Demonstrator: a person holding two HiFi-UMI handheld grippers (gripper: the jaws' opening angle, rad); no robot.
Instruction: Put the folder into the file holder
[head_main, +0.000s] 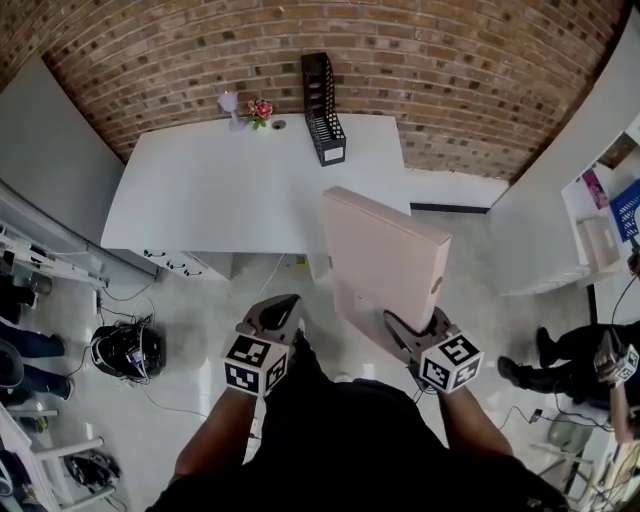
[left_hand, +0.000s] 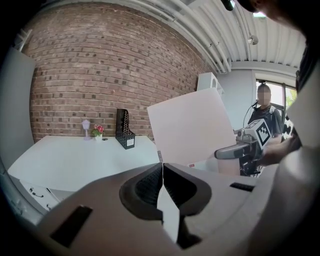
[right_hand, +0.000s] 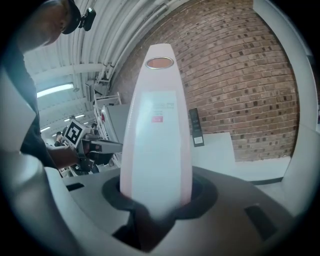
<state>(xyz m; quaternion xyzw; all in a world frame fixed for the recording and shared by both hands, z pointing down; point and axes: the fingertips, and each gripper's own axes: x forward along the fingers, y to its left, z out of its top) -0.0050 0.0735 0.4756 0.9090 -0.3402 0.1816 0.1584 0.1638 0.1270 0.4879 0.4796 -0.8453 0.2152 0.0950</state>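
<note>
The right gripper (head_main: 408, 338) squeezes the pink folder (head_main: 385, 255), up on its edge, well short of the black file holder (head_main: 322, 110). The file holder is ahead, a bit left. The left gripper (head_main: 283, 308) is closed on nothing.

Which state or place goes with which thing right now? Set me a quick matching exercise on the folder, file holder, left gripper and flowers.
Things:
1. folder
2. file holder
3. left gripper
4. flowers

States and places:
A. jaws together, nothing between them
B. clamped in the right gripper, in the air short of the table
C. black, standing at the table's far edge
D. pink, on the table just left of the file holder in the head view

Pairs: 1-B, 2-C, 3-A, 4-D.
</note>
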